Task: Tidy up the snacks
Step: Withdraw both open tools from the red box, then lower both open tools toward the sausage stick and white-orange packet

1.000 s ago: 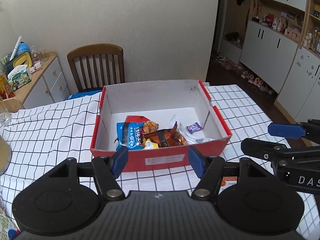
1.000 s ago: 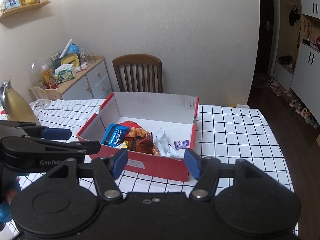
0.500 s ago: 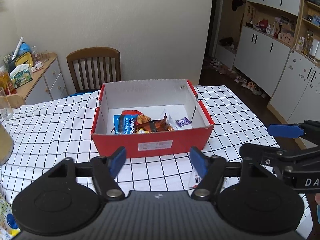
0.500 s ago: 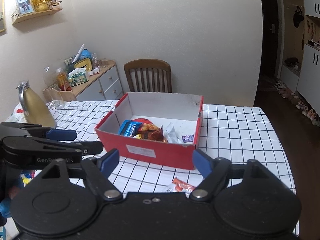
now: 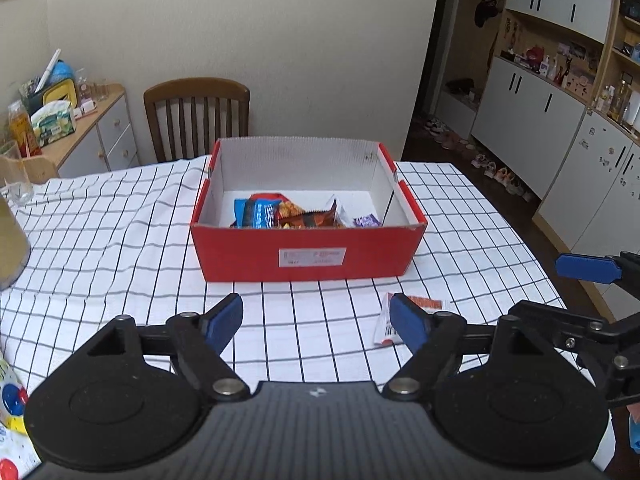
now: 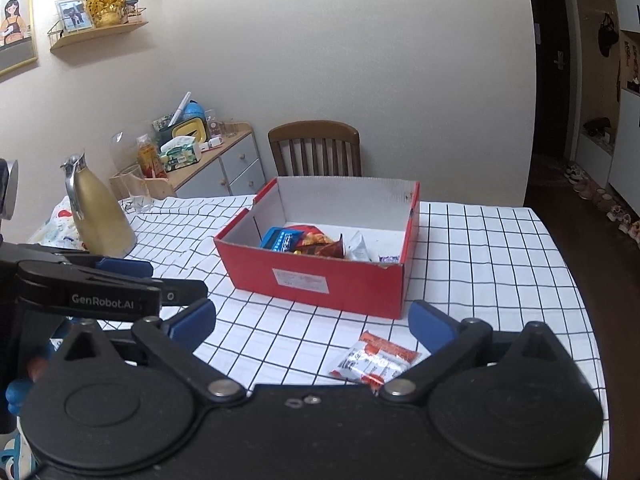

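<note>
Snacks (image 5: 288, 214) sit in a red cardboard box (image 5: 308, 254) w/ white inside walls, near the middle of the checked tablecloth (image 5: 100, 240), seen from the left wrist cam: a blue packet (image 5: 256, 213) at left, an orange-brown packet (image 5: 310, 218) in the middle, a small purple one (image 5: 366, 221) toward the right wall. Left gripper (image 5: 316, 322) is spread apart, nothing btwn its blue pads, hanging over bare cloth just in front of the box; its jaws have just been opening. One loose red-and-white packet (image 5: 390, 320) lies on the cloth outside the box, partly hidden behind the right-hand pad. Right gripper (image 5: 584, 288) shows at the far right edge, side-on. A wooden chair (image 5: 196, 116) stands behind the table, a low cabinet (image 5: 92, 132) to its left. From the right wrist cam: right gripper (image 6: 312, 322) is released and wide, nothing clamped, its jaws have just been opening too. The loose packet (image 6: 374, 360) lies flat on the cloth btwn the pads, nearer the right-hand one, not touched as far as I can tell. The box (image 6: 320, 280) sits beyond, blue packet (image 6: 282, 240) and the rest still inside. Left gripper (image 6: 152, 288) reaches in from the left edge. A gold jug (image 6: 98, 216) stands on the table's far left, chair (image 6: 316, 148) behind the box.
</note>
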The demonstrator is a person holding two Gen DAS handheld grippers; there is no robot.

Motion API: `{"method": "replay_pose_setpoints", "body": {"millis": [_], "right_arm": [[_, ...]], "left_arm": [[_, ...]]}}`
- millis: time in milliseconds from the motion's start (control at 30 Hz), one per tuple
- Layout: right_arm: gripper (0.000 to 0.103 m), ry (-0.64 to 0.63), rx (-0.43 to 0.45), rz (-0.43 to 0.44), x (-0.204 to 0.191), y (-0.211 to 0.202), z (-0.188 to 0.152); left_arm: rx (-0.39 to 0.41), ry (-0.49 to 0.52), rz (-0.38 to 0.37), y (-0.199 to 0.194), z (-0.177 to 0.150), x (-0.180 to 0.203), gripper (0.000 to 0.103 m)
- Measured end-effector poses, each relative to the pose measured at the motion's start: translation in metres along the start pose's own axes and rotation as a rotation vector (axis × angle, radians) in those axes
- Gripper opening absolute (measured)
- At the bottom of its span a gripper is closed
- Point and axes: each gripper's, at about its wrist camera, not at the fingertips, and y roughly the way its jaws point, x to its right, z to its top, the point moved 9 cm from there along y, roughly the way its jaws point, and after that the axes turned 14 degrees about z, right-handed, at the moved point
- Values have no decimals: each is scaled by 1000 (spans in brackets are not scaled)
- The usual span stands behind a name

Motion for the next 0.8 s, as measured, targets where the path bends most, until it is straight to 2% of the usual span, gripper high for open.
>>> {"method": "replay_pose_setpoints", "body": {"millis": [200,467,800], "right_arm": [[103,3,-28,-8,6,3,-18],[103,11,-74,-48,25,14,-42],[103,28,-174,-35,47,38,-64]], "left_arm": [[-33,6,16,5,-24,-5,80],[-114,10,36,24,-59,-18,80],[-184,52,36,50,-96,-26,80]]}}
